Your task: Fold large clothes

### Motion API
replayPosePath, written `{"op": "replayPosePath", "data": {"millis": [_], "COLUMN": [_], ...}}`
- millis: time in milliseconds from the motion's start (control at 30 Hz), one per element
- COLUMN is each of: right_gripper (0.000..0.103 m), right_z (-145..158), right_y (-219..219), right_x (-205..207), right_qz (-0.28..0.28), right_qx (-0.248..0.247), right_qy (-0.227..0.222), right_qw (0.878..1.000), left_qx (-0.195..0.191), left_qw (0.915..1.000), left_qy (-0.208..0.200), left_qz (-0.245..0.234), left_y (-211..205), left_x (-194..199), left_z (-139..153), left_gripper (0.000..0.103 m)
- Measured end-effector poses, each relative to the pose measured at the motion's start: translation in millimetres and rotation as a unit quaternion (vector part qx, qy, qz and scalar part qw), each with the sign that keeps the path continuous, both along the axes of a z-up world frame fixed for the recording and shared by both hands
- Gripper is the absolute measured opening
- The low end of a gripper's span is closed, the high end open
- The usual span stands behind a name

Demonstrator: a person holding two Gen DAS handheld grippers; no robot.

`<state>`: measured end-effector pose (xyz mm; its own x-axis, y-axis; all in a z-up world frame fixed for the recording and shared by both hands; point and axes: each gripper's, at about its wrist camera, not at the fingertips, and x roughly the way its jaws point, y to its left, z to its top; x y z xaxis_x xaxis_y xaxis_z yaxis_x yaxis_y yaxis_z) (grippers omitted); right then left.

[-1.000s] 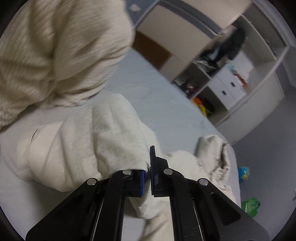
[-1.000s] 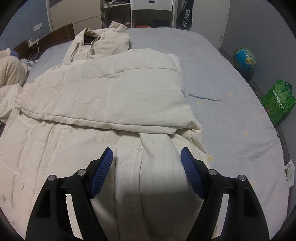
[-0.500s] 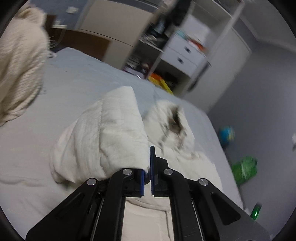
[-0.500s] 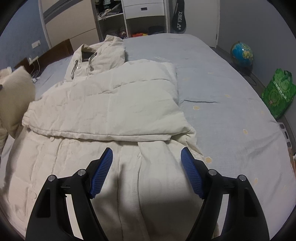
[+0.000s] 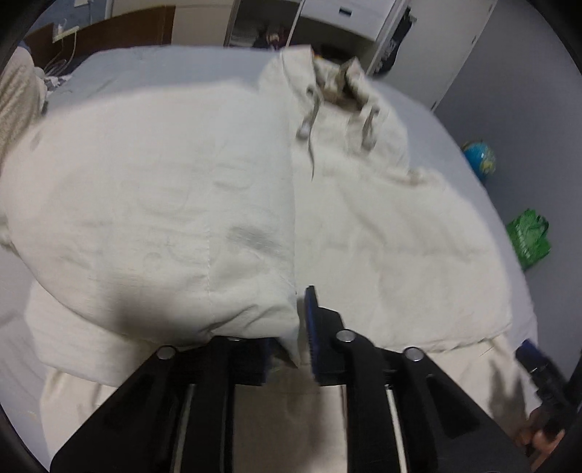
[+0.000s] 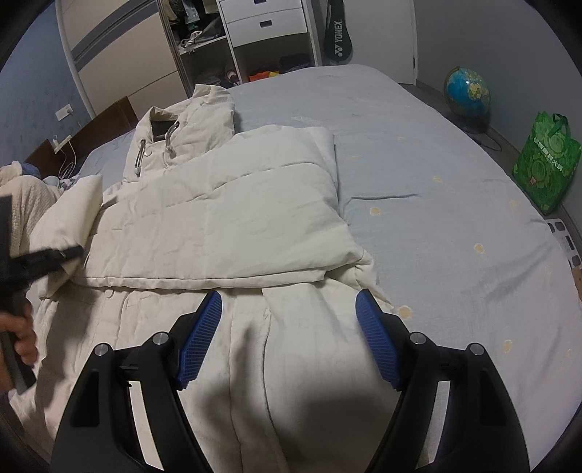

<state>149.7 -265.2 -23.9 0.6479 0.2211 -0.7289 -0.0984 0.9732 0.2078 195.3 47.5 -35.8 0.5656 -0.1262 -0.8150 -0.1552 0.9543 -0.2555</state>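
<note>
Opening jaws of the left gripper (image 5: 291,327) still have the folded sleeve edge of a cream padded jacket (image 6: 225,218) between them, while the right gripper (image 6: 289,338) hovers wide apart and empty over its hem. Spread across the left half of a pale blue bed (image 6: 454,203), the jacket leaves bare sheet to its right. Beyond, open wardrobe shelves (image 6: 196,32) hold jumbled clothes; a globe (image 6: 467,91) and green bag (image 6: 545,160) stand on the floor.

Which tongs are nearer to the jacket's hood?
Left. The left tongs, opening around a sleeve edge, are closer to the hood; the right tongs hover open over the hem.
</note>
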Motion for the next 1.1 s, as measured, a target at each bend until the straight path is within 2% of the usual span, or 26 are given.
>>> {"op": "replayPosePath", "data": {"millis": [67,133,200,300,400,533,667,833,1100], "right_gripper": [0.072,0.072,0.072,0.072,0.072,0.072,0.072,0.072,0.072], "right_z": [-1,-2,-2,-3,-2,0,4,12,46], "right_y": [1,1,3,5,8,17,41,100,236], "right_x": [0,0,0,0,0,-3,-10,-16,-8], "right_qz": [0.001,0.003,0.005,0.007,0.010,0.027,0.064,0.126,0.242], "right_qx": [-0.001,-0.004,-0.009,-0.015,-0.024,-0.042,-0.060,-0.078,-0.121], "right_qy": [0.001,0.002,0.003,0.003,-0.001,-0.007,-0.008,-0.011,-0.041], "right_qw": [1.000,1.000,1.000,1.000,1.000,0.999,0.996,0.989,0.962], "left_qx": [0.002,0.001,0.001,0.003,-0.022,-0.027,-0.017,-0.021,-0.024], "left_qw": [1.0000,0.9997,0.9991,0.9982,0.9975,0.9972,0.9985,0.9951,0.9822], "left_qy": [0.002,-0.004,-0.007,-0.024,-0.038,-0.045,-0.051,-0.060,-0.086], "left_qz": [-0.010,-0.026,-0.042,-0.055,-0.056,-0.053,-0.013,0.076,0.165], "left_y": [-3,-6,-10,-13,-5,14,49,104,160], "left_x": [-2,-5,-10,-25,-44,-70,-100,-128,-161], "left_z": [-7,-6,-3,6,16,27,40,50,41], "left_gripper": [0.029,0.048,0.059,0.066,0.070,0.071,0.074,0.077,0.082]}}
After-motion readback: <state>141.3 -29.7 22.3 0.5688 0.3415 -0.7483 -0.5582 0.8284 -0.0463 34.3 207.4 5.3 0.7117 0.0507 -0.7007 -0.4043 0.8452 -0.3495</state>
